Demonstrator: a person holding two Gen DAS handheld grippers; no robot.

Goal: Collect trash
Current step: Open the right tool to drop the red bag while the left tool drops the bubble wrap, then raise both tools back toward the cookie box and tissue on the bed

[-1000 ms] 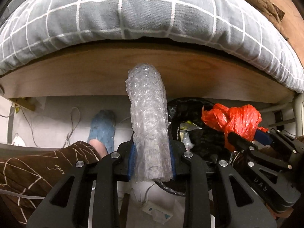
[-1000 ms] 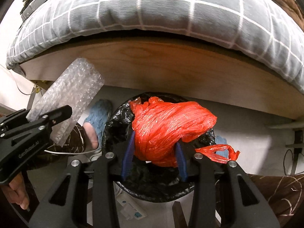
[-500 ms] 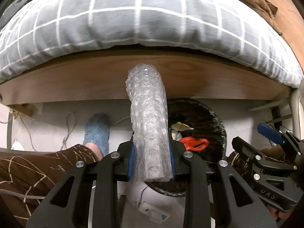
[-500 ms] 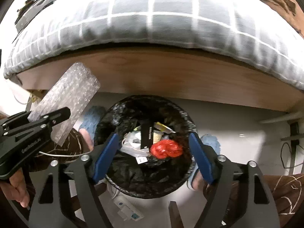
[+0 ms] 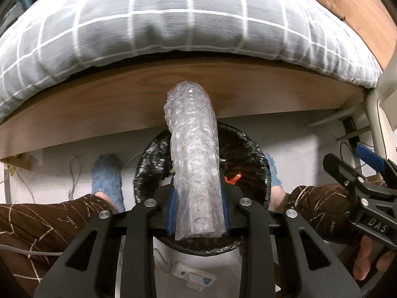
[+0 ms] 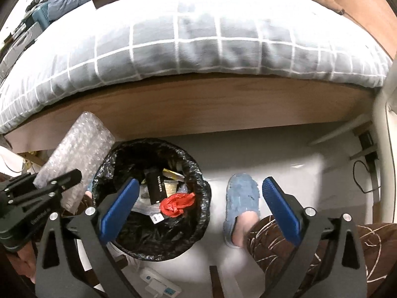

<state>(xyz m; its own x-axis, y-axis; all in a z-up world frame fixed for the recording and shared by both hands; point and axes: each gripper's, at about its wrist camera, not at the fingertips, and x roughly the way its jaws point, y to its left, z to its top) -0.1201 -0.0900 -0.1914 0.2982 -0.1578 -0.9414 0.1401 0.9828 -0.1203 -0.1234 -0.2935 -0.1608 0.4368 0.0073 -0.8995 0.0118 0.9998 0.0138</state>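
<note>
Pale, smooth floor (image 6: 260,154) ran under a wooden bed frame (image 6: 223,104), with a grey quilt (image 6: 198,42) checked in white bulging over its edge. On that floor stood a round bin lined with a crinkled black bag (image 6: 201,198), holding a crumpled red plastic bag (image 6: 177,203) among paper scraps. The left gripper (image 5: 197,213) pinched a knobbly, clear roll of bubble wrap (image 5: 194,154) upright above the bin. The right gripper (image 6: 198,206) was opening wide, nothing between its blue pads (image 6: 119,208). Fuzzy blue slippers (image 6: 242,198) flanked the bin.
</note>
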